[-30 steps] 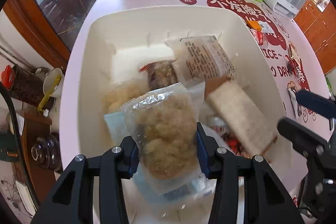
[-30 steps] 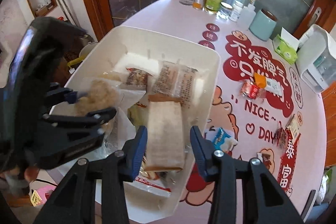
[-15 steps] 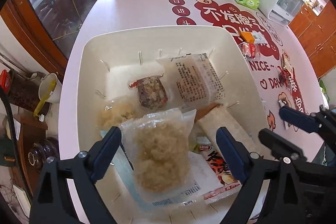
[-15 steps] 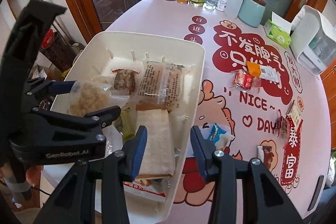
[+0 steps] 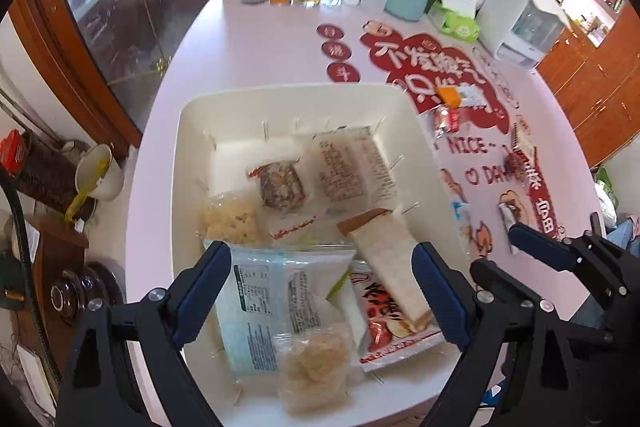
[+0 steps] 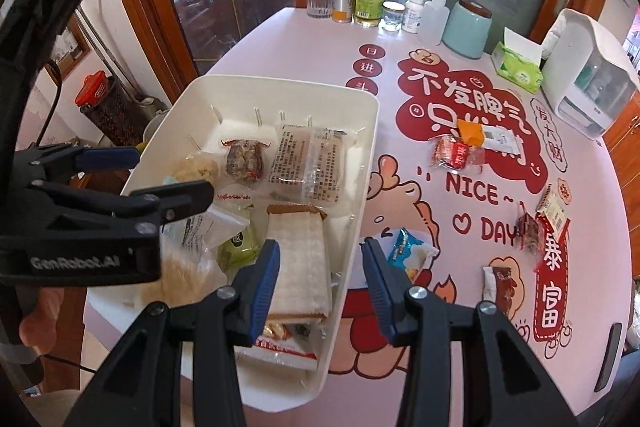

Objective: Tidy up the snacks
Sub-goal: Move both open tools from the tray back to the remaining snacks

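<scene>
A white bin (image 5: 292,95) (image 6: 360,195) on the pink table holds several snack packs. A clear bag of pale floss (image 5: 314,367) lies at its near end on a light blue pack (image 5: 256,307). A long beige wafer pack (image 5: 390,263) (image 6: 298,263) lies beside them. My left gripper (image 5: 322,291) hangs open and empty above the bin's near end. My right gripper (image 6: 320,283) is open and empty over the bin's right wall. Loose snacks stay on the table: a blue-white pack (image 6: 410,253), red candies (image 6: 454,153), an orange-white pack (image 6: 486,137).
Bottles, a glass and a teal canister (image 6: 466,29) line the table's far edge. A tissue pack (image 6: 518,67) and a white appliance (image 6: 588,67) stand at the far right. More small packs (image 6: 540,219) lie at the right. A cabinet stands left.
My left gripper opened and let go of the floss bag, which now lies in the bin. Both grippers pulled back and up from the bin.
</scene>
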A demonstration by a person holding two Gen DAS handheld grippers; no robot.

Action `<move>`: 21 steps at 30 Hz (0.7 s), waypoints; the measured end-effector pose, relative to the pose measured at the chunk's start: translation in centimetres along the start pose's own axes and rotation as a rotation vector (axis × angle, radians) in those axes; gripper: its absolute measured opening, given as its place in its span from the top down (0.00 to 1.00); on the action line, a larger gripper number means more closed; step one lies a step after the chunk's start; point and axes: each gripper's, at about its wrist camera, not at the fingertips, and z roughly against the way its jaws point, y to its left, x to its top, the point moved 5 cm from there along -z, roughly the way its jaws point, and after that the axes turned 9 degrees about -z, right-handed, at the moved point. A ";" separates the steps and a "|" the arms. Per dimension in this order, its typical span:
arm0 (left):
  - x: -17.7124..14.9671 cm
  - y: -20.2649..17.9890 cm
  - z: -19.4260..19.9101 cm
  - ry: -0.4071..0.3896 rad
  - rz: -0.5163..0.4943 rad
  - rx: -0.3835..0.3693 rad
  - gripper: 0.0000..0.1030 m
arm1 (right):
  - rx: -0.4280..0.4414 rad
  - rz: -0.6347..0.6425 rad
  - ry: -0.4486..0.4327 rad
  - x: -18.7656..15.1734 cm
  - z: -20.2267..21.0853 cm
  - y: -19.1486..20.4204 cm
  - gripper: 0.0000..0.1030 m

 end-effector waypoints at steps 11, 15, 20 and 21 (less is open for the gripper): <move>1.2 -5.2 6.3 -0.121 -0.075 -0.035 0.05 | 0.004 -0.053 -0.116 -1.4 6.2 -2.4 0.56; 2.1 -8.3 7.5 -0.145 -0.131 -0.064 0.05 | -0.003 -0.090 -0.182 -1.5 9.2 -4.6 0.47; 4.2 -12.2 9.0 -0.182 -0.232 -0.051 0.05 | -0.033 -0.130 -0.240 -1.0 12.3 -8.0 0.47; 5.1 -13.0 9.5 -0.200 -0.257 -0.037 0.05 | -0.044 -0.137 -0.255 -0.7 13.0 -8.9 0.47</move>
